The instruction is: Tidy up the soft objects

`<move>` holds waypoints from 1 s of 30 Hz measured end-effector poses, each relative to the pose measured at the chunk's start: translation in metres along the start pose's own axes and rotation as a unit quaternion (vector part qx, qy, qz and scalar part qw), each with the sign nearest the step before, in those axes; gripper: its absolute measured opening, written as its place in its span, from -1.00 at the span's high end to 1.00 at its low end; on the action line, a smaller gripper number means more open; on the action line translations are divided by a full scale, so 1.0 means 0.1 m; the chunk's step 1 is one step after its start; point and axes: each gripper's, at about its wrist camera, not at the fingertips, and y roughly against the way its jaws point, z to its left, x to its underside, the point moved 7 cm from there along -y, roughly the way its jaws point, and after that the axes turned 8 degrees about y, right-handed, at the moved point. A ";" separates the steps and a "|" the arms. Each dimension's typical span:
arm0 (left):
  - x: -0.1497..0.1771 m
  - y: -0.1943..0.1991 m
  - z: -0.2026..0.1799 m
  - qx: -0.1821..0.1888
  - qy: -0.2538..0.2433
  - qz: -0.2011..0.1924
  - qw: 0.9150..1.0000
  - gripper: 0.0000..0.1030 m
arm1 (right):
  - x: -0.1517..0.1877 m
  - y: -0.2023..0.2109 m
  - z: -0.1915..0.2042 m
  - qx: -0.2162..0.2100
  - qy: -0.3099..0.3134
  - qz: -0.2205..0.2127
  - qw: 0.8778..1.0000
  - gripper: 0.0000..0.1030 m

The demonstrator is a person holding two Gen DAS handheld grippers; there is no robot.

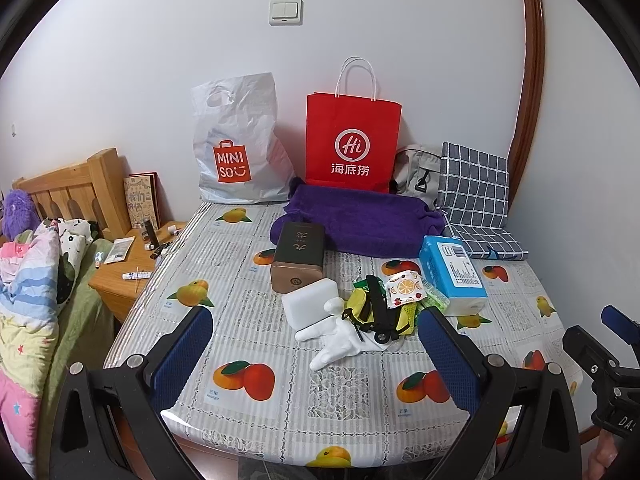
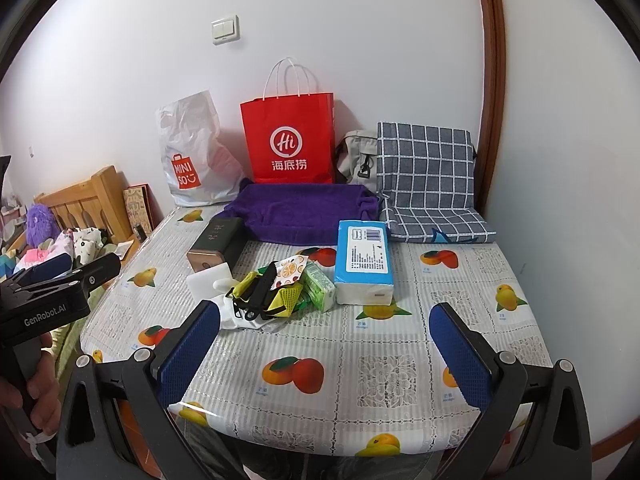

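A pile of small soft things lies mid-table: a white glove (image 1: 340,338), a white sponge block (image 1: 310,304) (image 2: 206,280), a yellow-and-black pouch (image 1: 370,312) (image 2: 264,292), a fruit-print mask (image 1: 404,286) (image 2: 290,270), green tissue packs (image 2: 318,286). A blue tissue pack (image 1: 454,276) (image 2: 362,260) sits right of them. A purple towel (image 1: 352,216) (image 2: 304,212) lies behind. My left gripper (image 1: 316,344) is open, fingers either side of the glove, short of it. My right gripper (image 2: 326,344) is open over bare tablecloth, nearer than the pile.
A brown tin box (image 1: 298,258) stands left of the pile. A red paper bag (image 1: 352,144), a white plastic bag (image 1: 236,144), a grey bag (image 1: 416,176) and a checked cushion (image 1: 474,196) line the wall. A bed (image 1: 36,280) and nightstand (image 1: 132,264) are left.
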 end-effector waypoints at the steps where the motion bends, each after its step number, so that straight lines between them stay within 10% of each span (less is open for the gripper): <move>1: 0.01 -0.01 0.01 0.000 0.000 0.000 1.000 -1.00 | 0.01 0.01 0.00 0.000 -0.001 -0.001 1.000 -0.99; 30: -0.02 0.03 -0.04 -0.001 -0.001 -0.002 1.000 -1.00 | -0.01 0.02 -0.02 -0.003 -0.004 -0.004 1.000 -0.99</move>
